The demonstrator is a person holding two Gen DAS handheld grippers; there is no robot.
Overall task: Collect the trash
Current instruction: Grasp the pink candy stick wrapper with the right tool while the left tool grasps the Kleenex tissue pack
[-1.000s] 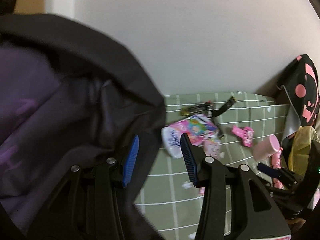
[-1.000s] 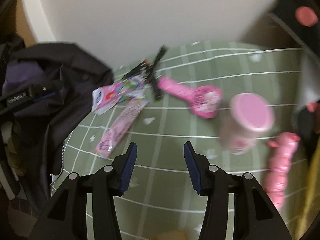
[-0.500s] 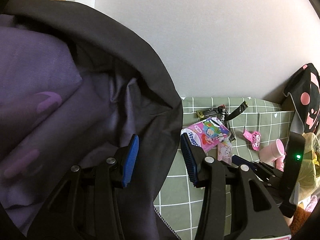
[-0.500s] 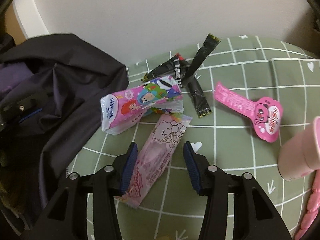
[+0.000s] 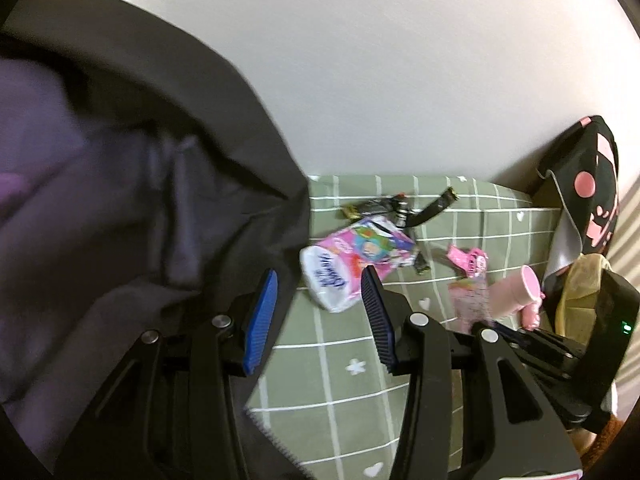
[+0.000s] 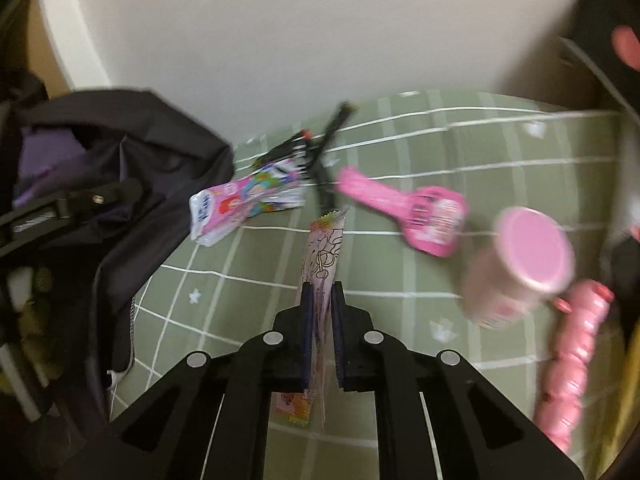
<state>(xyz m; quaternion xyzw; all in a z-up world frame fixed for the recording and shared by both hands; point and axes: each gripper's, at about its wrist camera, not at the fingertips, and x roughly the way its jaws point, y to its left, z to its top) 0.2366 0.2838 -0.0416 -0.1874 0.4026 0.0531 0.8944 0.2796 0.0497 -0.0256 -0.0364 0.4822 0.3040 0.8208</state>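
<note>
My right gripper [image 6: 321, 300] is shut on a long pale pink wrapper [image 6: 323, 252] and holds it on edge above the green checked cloth [image 6: 460, 152]. The same wrapper shows in the left wrist view [image 5: 466, 300]. A colourful pink and white wrapper [image 6: 240, 204] lies near the black bag [image 6: 120, 152], with dark wrappers [image 6: 316, 152] behind it. My left gripper [image 5: 318, 312] is open, its left finger against the black bag's rim [image 5: 240, 120]; the colourful wrapper [image 5: 352, 268] lies just beyond it.
A pink paddle-shaped packet [image 6: 404, 208], a pink cup on its side [image 6: 520, 264] and a pink segmented toy [image 6: 572, 360] lie to the right. A black and pink bag [image 5: 592, 188] leans at the far right. A white wall stands behind.
My right gripper has closed on the pale pink wrapper and lifted it off the cloth. My left gripper has shifted slightly at the bag's rim.
</note>
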